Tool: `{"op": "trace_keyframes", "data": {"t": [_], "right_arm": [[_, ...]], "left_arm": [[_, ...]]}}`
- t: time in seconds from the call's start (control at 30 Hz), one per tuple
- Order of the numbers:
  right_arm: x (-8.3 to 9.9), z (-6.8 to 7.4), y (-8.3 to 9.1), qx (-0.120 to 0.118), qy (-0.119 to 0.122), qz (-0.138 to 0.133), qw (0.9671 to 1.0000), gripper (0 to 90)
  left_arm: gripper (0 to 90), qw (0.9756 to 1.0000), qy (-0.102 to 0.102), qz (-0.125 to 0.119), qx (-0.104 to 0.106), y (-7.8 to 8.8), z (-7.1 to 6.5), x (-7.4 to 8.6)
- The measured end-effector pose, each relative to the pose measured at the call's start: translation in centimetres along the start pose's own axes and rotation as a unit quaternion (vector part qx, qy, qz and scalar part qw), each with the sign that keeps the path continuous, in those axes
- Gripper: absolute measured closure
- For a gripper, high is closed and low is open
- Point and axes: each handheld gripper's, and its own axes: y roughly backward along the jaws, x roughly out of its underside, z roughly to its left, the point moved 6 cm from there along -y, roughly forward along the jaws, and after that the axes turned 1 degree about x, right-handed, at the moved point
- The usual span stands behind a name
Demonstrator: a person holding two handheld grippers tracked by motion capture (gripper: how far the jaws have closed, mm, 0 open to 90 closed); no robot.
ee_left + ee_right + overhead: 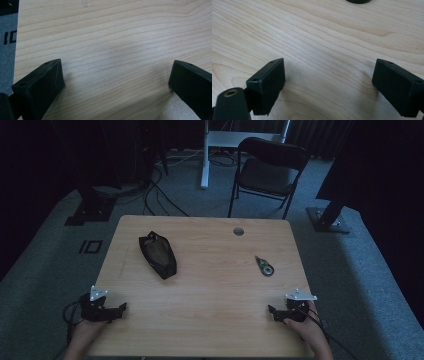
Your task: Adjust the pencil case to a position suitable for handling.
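- The little green tape roller lies flat on the wood table, on my right side, well apart from both my tools.
- The black pouch lies far off on the left, closer to the back edge.
- My right gripper rests at the near edge. Its jaws are spread wide with nothing in them.
- My left gripper rests at the near edge too, jaws spread and empty.
- I think the roller is nearest my right tool, so I should go slowly, come down over it, and pinch its thin sides so it does not slide.
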Motion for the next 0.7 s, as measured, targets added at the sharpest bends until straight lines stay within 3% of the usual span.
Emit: {"op": "trace_keyframes", "data": {"t": [0.7], "right_arm": [[-0.52, 0.69, -0.35, 0.006, 0.0, 0.001, 1.0, 12.7]], "left_arm": [[0.0, 1.0, -0.002, 0.0, 0.002, 0.0, -0.05, -0.01]]}}
